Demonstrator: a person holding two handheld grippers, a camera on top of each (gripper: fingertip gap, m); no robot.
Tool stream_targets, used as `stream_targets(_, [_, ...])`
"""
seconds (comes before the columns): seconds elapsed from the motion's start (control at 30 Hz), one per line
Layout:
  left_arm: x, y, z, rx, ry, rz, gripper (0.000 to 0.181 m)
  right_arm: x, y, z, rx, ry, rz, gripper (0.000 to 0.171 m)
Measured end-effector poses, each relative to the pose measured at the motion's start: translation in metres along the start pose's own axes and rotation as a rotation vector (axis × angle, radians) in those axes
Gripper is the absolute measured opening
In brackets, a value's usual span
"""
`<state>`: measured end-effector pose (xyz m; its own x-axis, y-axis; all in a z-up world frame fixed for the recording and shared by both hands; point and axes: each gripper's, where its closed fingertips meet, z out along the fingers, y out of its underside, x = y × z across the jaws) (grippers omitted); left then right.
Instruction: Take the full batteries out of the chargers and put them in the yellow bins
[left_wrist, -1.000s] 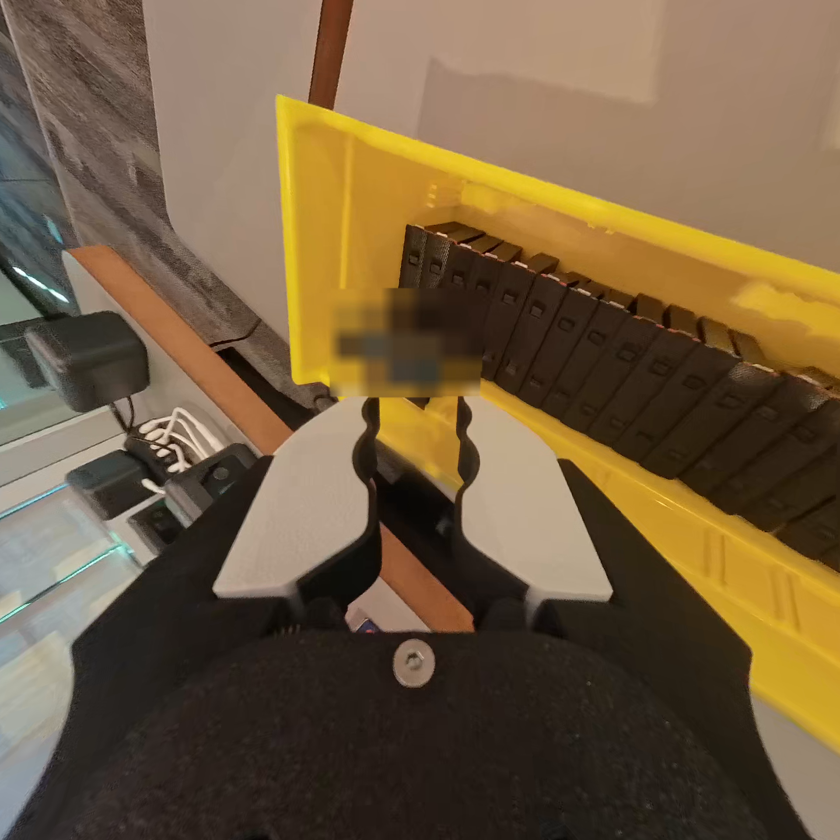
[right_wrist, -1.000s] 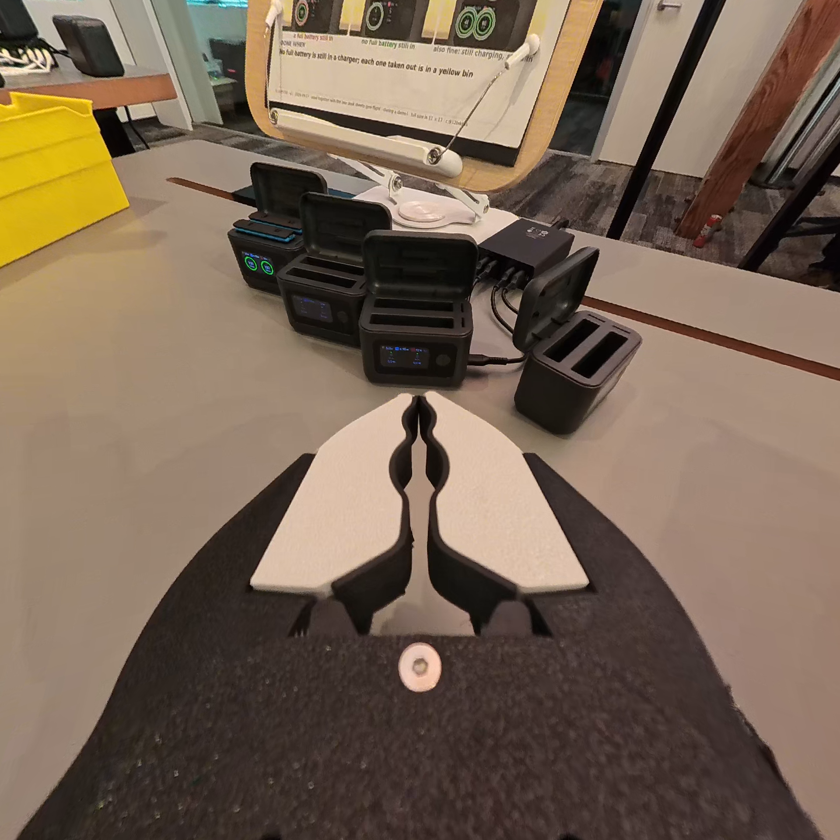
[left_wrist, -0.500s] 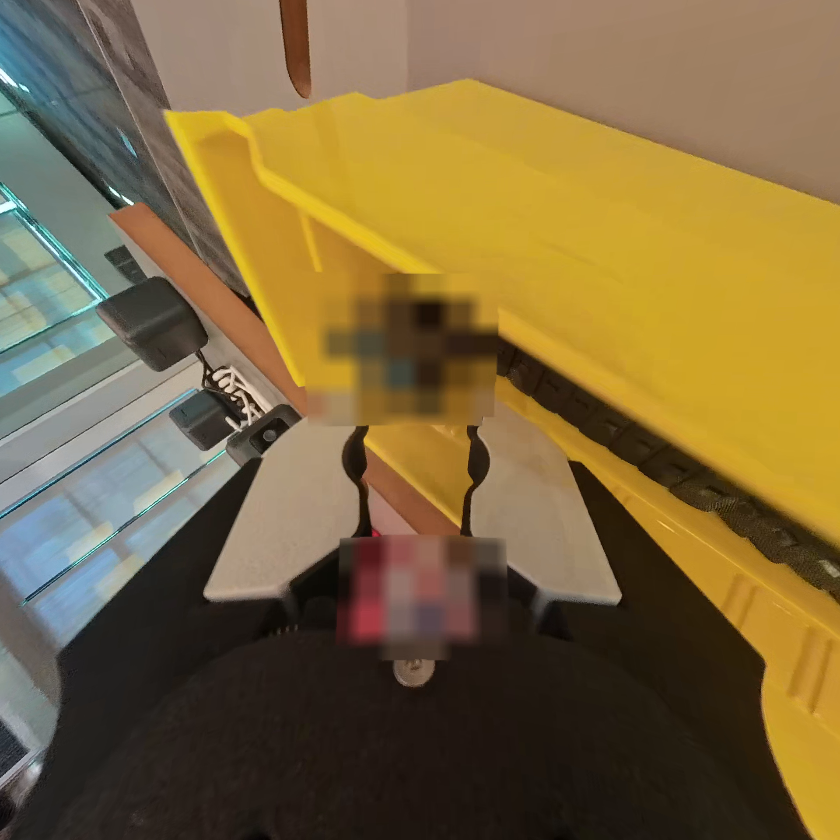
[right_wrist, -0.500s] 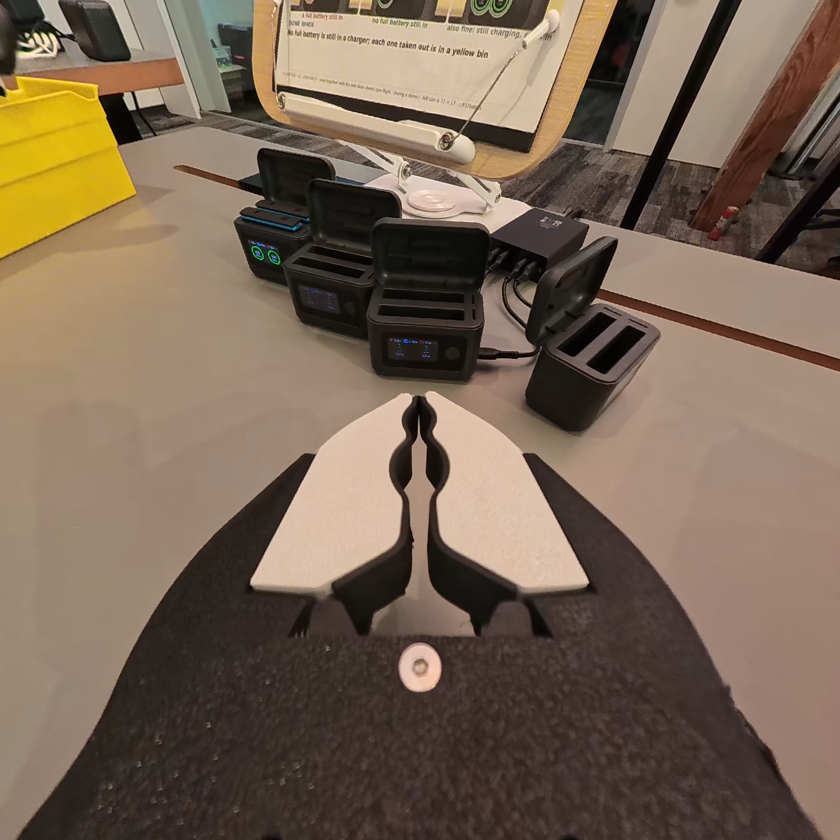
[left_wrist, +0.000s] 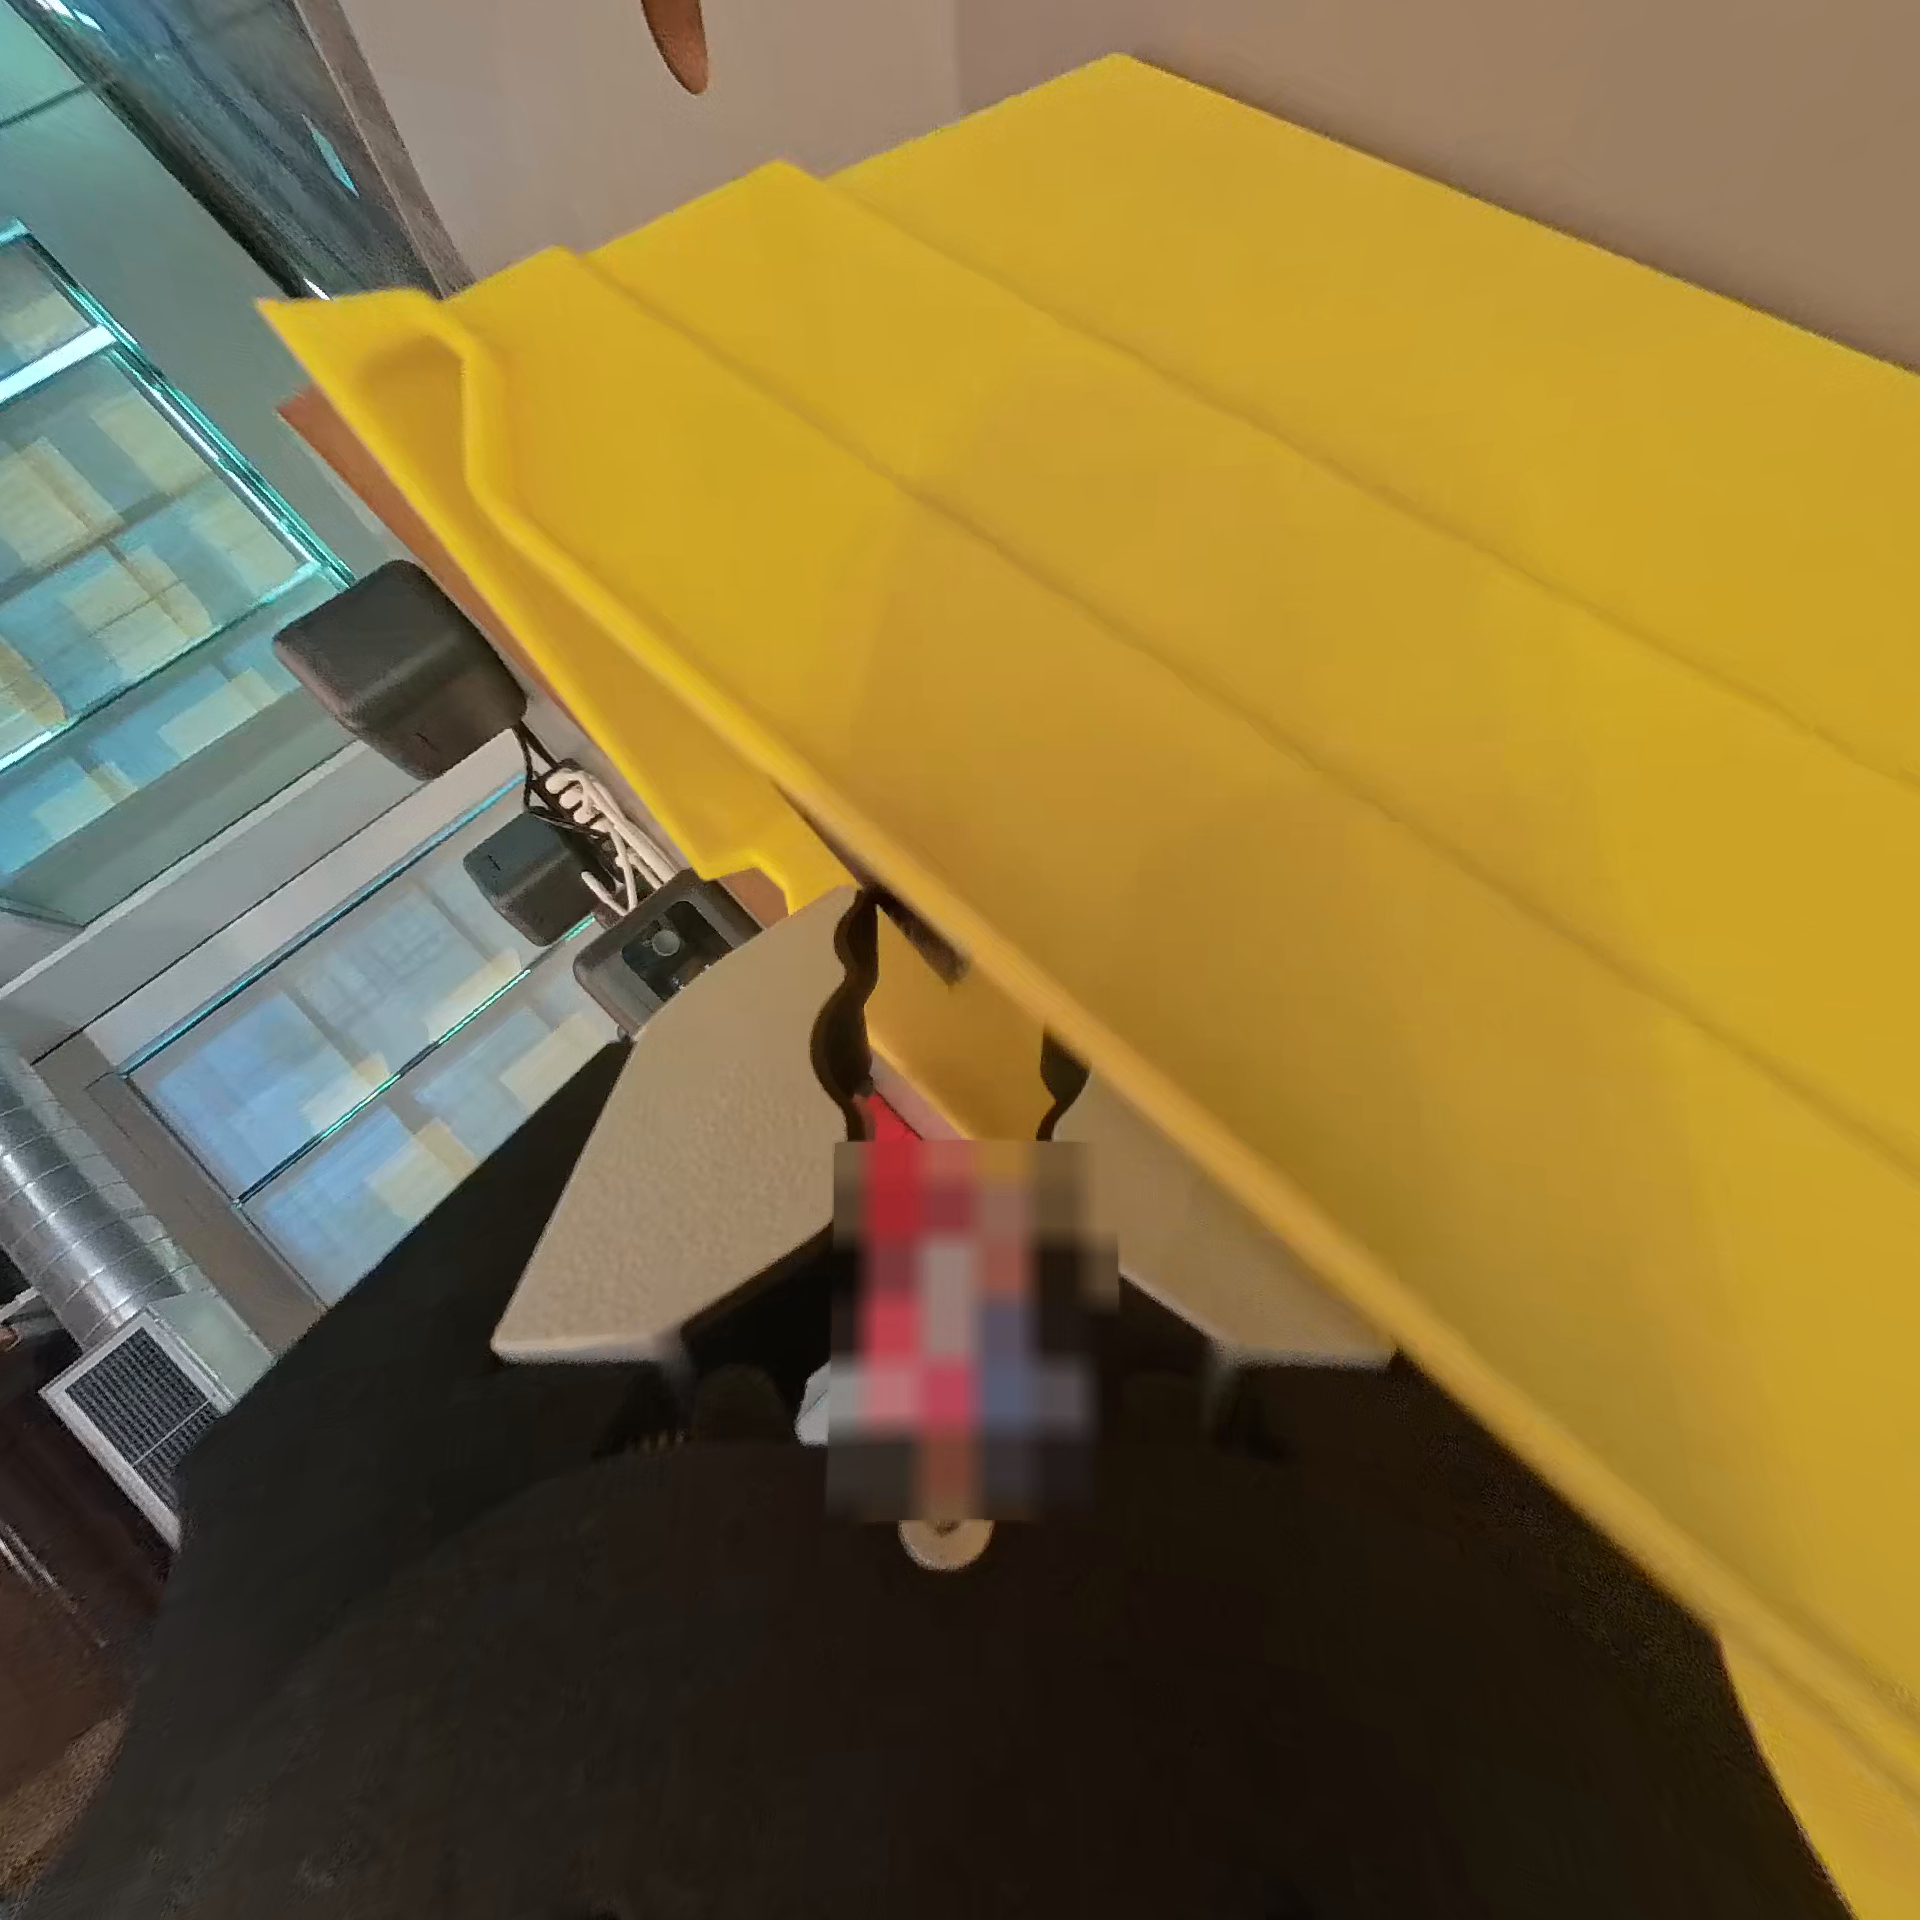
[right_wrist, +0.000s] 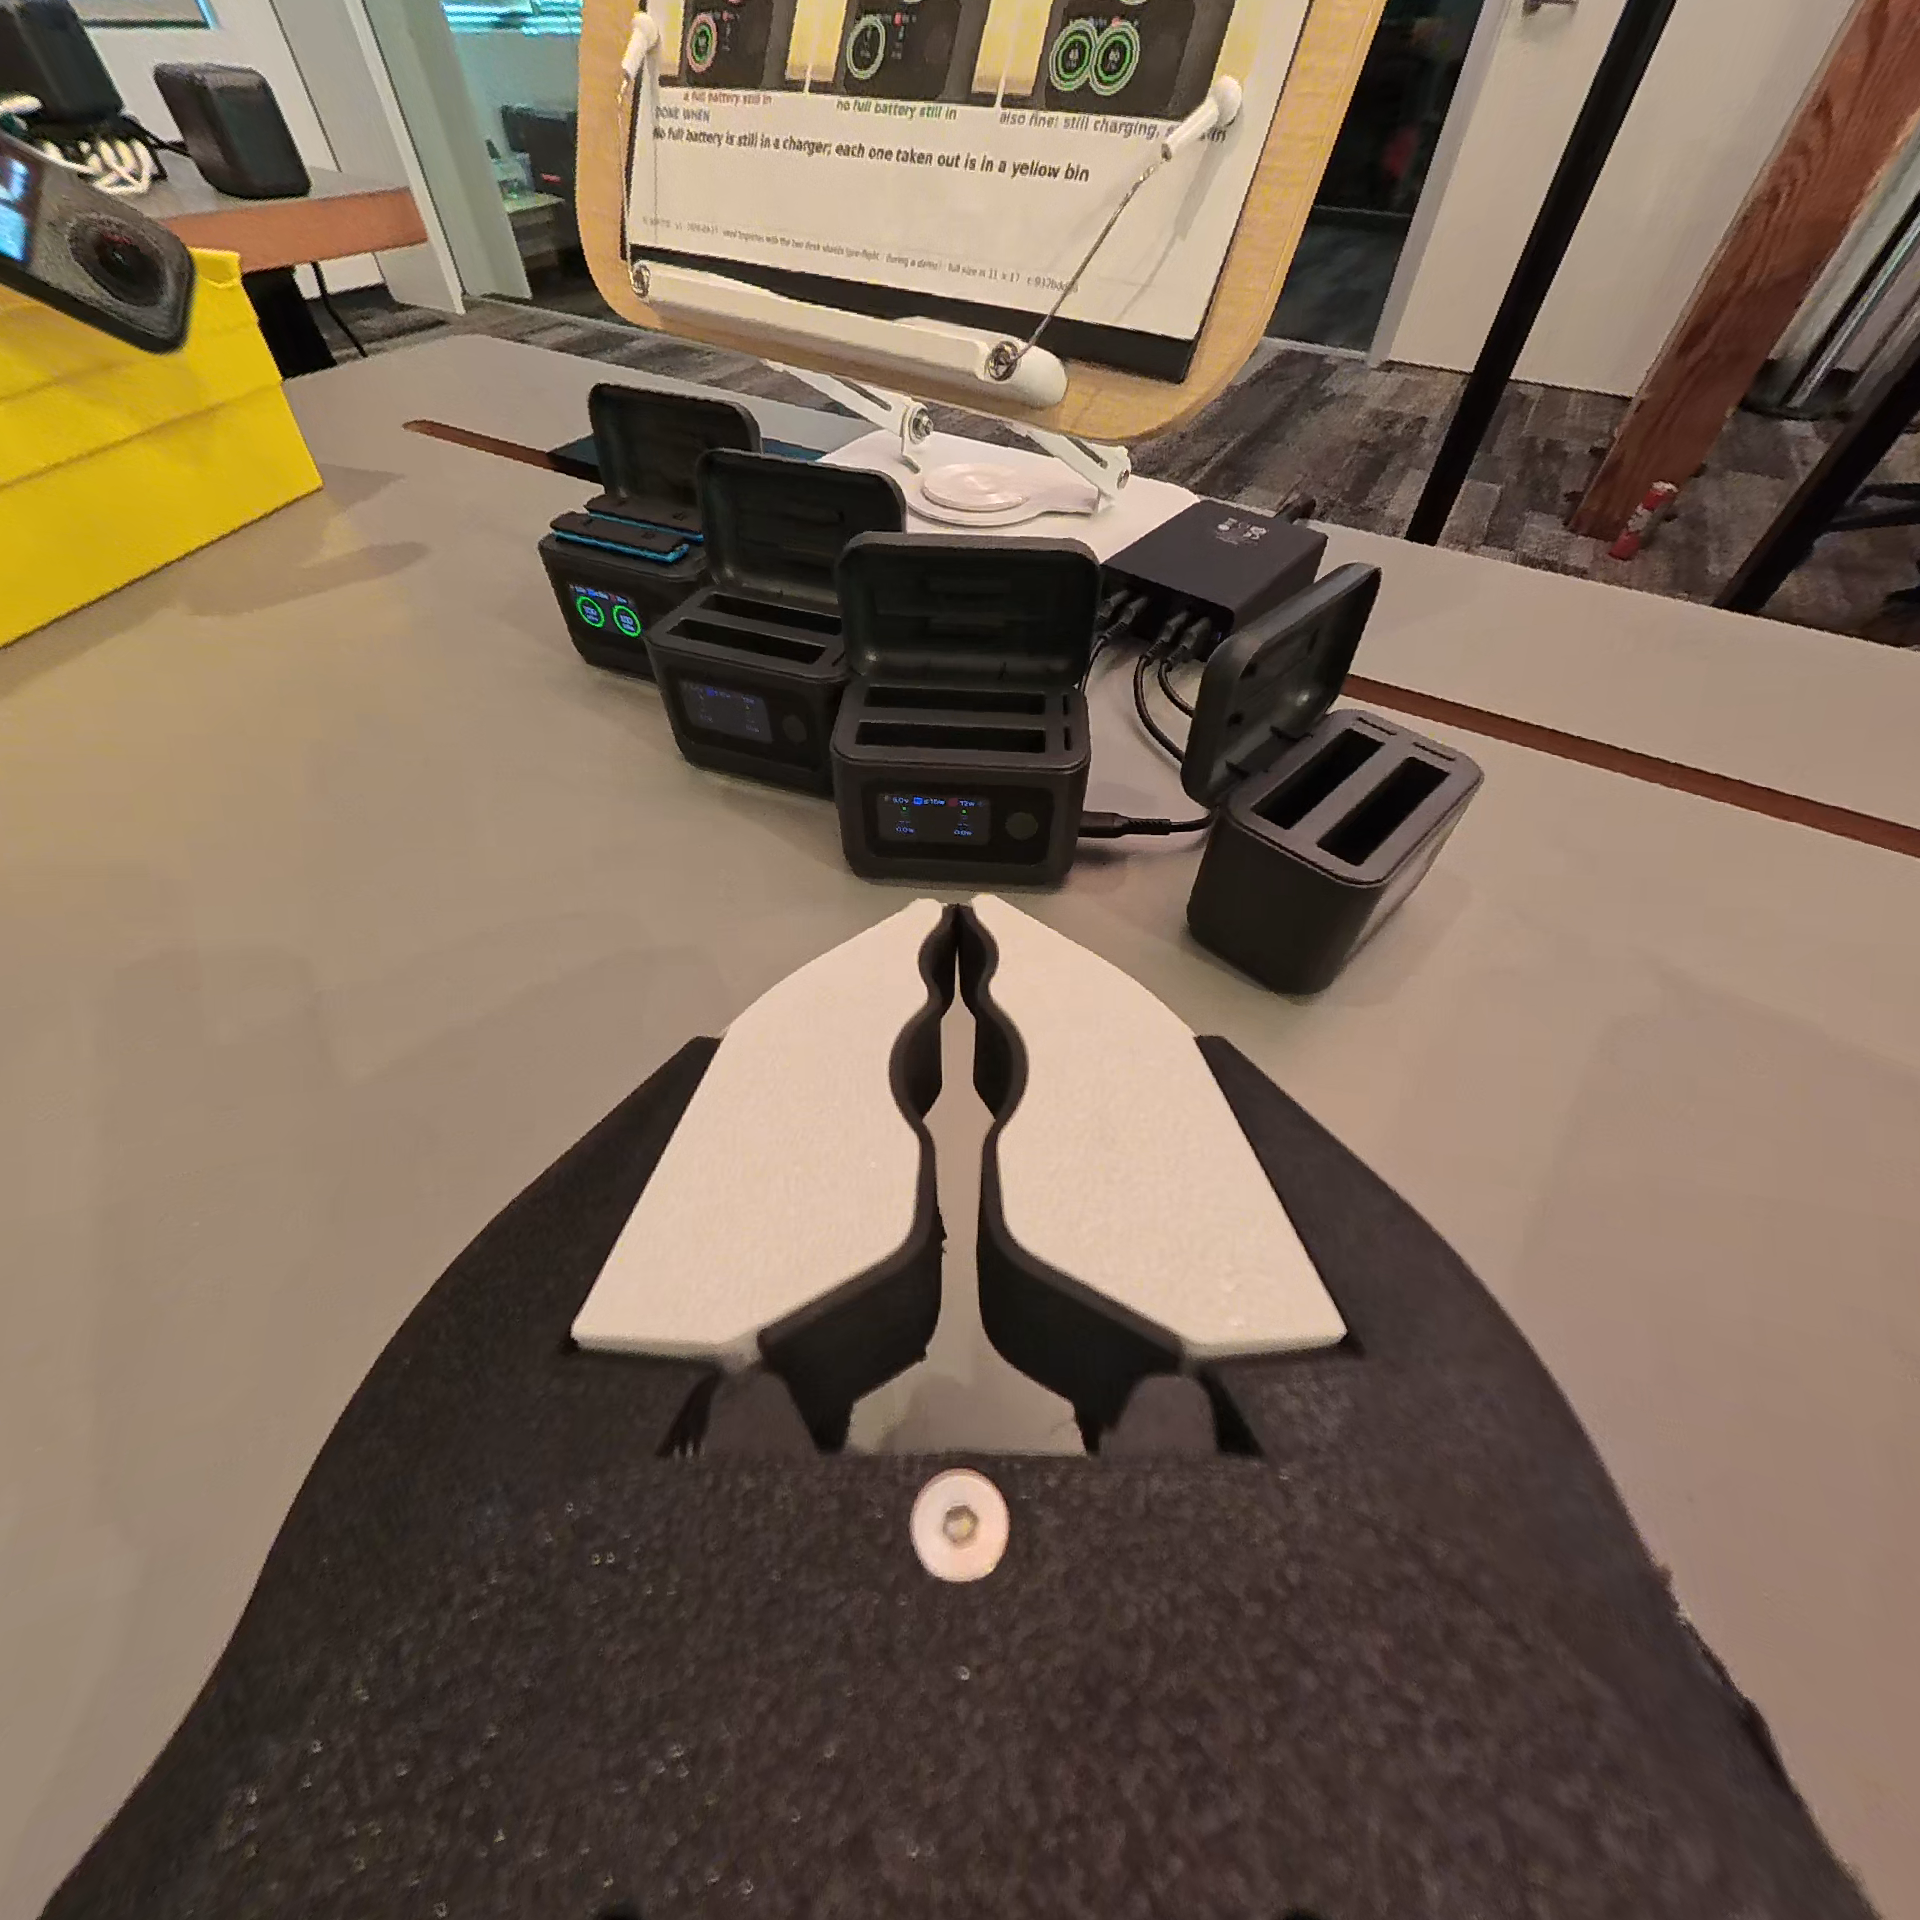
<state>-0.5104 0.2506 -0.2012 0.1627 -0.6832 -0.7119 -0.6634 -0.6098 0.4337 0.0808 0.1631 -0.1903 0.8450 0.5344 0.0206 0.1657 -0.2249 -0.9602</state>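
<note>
Clearance comes first: left gripper, jaws apart and empty, hangs tight beside the bin. Right gripper, closed on nothing, must open before pulling batteries straight up from the charger nearest the table's far edge.

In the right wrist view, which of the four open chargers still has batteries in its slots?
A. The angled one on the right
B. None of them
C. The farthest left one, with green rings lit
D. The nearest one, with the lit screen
C: the far-left charger shows blue-edged batteries sitting in its slots, while the other three chargers' slots are visibly empty.
</note>
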Motion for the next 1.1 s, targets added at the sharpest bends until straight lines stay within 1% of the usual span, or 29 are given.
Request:
stream_targets(0.03, [-0.001, 0.001, -0.002, 0.014, -0.011, -0.001, 0.028, -0.001, 0.0, 0.0, 0.0, -0.001, -0.002, 0.0])
stream_targets(0.27, [-0.006, 0.012, -0.014, 0.151, -0.058, -0.093, 0.025, -0.003, -0.001, 0.0, 0.001, -0.01, -0.006, 0.0])
stream_targets(0.47, [-0.013, 0.022, -0.034, 0.275, -0.087, -0.197, 0.025, -0.004, 0.0, 0.001, -0.002, -0.01, -0.005, 0.0])
stream_targets(0.6, [-0.021, 0.028, -0.061, 0.398, -0.105, -0.303, 0.025, -0.004, 0.0, 0.001, -0.002, -0.009, -0.007, 0.0])
stream_targets(0.7, [-0.027, 0.029, -0.092, 0.52, -0.118, -0.383, 0.025, -0.006, -0.001, 0.001, 0.003, -0.016, -0.01, 0.0])
stream_targets(0.8, [-0.027, 0.027, -0.125, 0.623, -0.138, -0.424, 0.024, -0.011, -0.002, 0.001, 0.012, -0.032, -0.025, 0.0])
stream_targets(0.87, [-0.024, 0.024, -0.139, 0.669, -0.144, -0.438, 0.024, -0.014, -0.003, 0.001, 0.016, -0.042, -0.036, 0.0])
stream_targets(0.97, [-0.018, 0.022, -0.15, 0.7, -0.153, -0.443, 0.023, -0.016, -0.003, 0.002, 0.017, -0.051, -0.044, 0.0])
stream_targets(1.1, [-0.011, 0.023, -0.151, 0.713, -0.141, -0.451, 0.023, -0.018, -0.002, 0.002, 0.012, -0.055, -0.048, 0.0])
